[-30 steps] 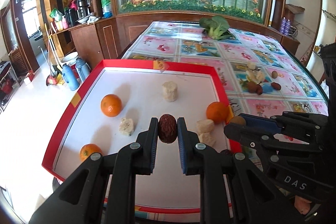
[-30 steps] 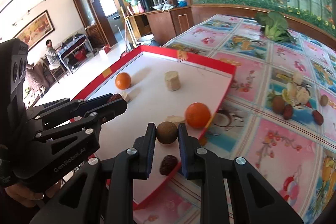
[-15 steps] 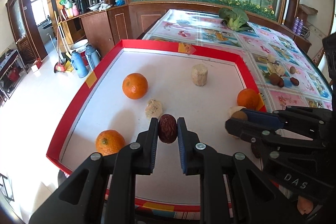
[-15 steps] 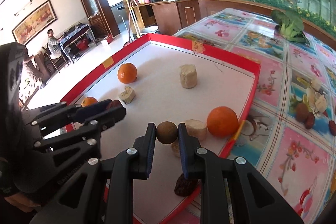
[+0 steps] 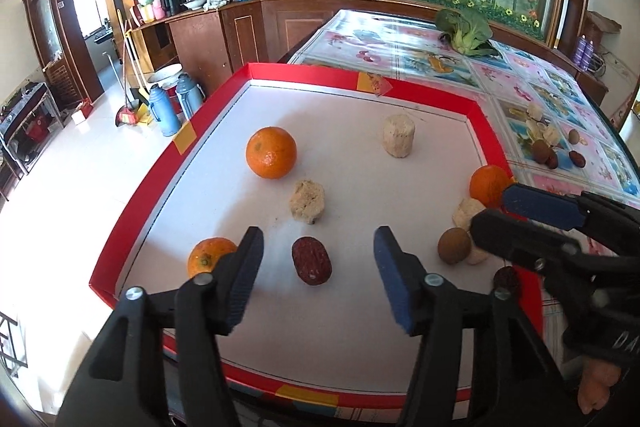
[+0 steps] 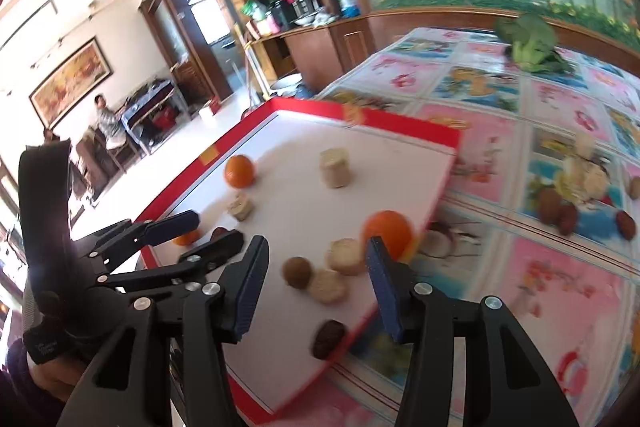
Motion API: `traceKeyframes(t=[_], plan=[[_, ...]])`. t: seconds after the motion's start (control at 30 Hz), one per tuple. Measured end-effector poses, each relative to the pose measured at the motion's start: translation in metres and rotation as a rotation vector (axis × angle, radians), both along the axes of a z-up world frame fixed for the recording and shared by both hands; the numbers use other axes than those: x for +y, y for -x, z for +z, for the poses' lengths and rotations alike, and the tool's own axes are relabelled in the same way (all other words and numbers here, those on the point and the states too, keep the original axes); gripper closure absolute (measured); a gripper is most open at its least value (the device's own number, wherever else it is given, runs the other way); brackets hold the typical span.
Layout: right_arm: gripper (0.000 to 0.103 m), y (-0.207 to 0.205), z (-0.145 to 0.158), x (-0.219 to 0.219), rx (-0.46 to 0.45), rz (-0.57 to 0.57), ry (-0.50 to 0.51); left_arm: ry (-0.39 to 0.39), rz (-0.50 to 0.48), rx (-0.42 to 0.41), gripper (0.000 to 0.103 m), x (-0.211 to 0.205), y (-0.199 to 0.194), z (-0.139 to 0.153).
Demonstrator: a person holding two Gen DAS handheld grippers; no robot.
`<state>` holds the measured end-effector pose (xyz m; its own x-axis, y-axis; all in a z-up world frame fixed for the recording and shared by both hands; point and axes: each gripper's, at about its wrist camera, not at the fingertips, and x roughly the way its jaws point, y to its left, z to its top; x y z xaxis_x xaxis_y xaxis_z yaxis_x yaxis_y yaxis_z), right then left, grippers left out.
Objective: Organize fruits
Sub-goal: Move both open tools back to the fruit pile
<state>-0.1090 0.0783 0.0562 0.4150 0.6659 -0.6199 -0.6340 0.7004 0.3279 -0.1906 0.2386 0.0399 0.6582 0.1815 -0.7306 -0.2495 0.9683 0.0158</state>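
Both grippers have just opened: the left gripper [image 5: 316, 277] stands wide, and the date [image 5: 311, 266] it held half a second ago now lies on the white tray [image 5: 352, 339] between its fingers. The right gripper [image 6: 316, 285] is wide too, and its brown longan [image 6: 297, 271] rests on the tray beside two pale pieces [image 6: 336, 273]. So two fruits seem delivered, while farther away more fruits [image 6: 560, 211] wait on the tabletop [image 6: 540, 267].

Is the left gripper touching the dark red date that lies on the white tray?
Apart. In the left wrist view the left gripper is open and the date lies on the tray between its fingers, with white tray visible on both sides.
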Motion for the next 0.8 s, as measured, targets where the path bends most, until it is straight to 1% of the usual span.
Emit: traceKeyframes(t=[0.07,0.13,0.17,0.33,0.37,0.4,0.5,0.63,0.67,0.7,0.8], plan=[[0.052,0.000,0.002,-0.018,-0.001,-0.030,-0.013,0.000,-0.004,-0.005,0.042,-0.003,0.000,0.003],[0.048,0.001,0.003,-0.035,-0.005,-0.059,-0.018,0.006,-0.007,-0.007,0.035,-0.006,0.001,0.004],[0.047,0.002,0.003,-0.048,-0.009,-0.083,-0.018,0.009,-0.008,-0.012,0.031,-0.009,0.001,0.005],[0.045,0.000,0.001,-0.092,-0.014,-0.177,0.006,0.014,-0.038,-0.016,0.028,-0.022,0.004,0.009],[0.045,-0.002,-0.001,-0.102,-0.013,-0.203,0.010,0.012,-0.047,-0.019,0.026,-0.026,0.004,0.010],[0.045,-0.003,-0.003,-0.111,-0.008,-0.221,0.013,0.011,-0.054,-0.020,0.023,-0.028,0.004,0.012],[0.045,-0.009,-0.008,-0.136,0.020,-0.284,0.013,0.007,-0.081,-0.031,0.022,-0.041,0.006,0.016],[0.045,-0.016,-0.013,-0.159,0.056,-0.327,0.005,-0.002,-0.136,-0.036,0.021,-0.063,0.006,0.021],[0.045,-0.018,-0.013,-0.163,0.063,-0.334,0.001,-0.004,-0.151,-0.036,0.019,-0.069,0.006,0.022],[0.045,-0.019,-0.013,-0.167,0.062,-0.339,0.004,-0.007,-0.167,-0.035,0.016,-0.075,0.004,0.023],[0.045,-0.024,-0.009,-0.162,0.043,-0.329,0.037,-0.018,-0.218,-0.032,0.016,-0.094,0.002,0.024]])
